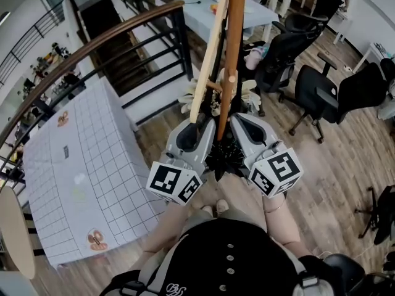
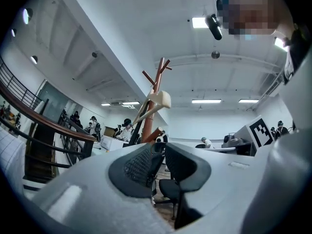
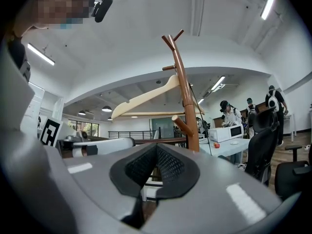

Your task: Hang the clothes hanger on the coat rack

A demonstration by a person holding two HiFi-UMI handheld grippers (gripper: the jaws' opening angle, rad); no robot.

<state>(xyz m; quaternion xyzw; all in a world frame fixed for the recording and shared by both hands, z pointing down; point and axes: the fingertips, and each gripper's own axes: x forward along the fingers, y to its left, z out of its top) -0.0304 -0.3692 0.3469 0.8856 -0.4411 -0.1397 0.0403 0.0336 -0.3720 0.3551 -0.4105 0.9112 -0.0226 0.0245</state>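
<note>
The brown wooden coat rack [image 1: 231,54] stands right in front of me, and its pole [image 3: 184,91] rises to forked pegs. A pale wooden clothes hanger [image 3: 146,99] hangs on the rack, tilted; one end of the hanger [image 2: 159,100] shows in the left gripper view. My left gripper [image 1: 199,128] is just left of the pole, below the hanger, with its jaws a narrow gap apart and nothing between them [image 2: 163,151]. On the pole's right side is my right gripper [image 1: 242,123], its pads meeting at the tip [image 3: 156,147], empty. Neither gripper touches the hanger.
A white gridded table [image 1: 80,177] stands at my left, with a black stair railing [image 1: 123,36] behind it. Black office chairs [image 1: 321,91] stand to the right on the wooden floor. Beyond the rack are a white desk [image 1: 203,11] and a person [image 3: 229,113].
</note>
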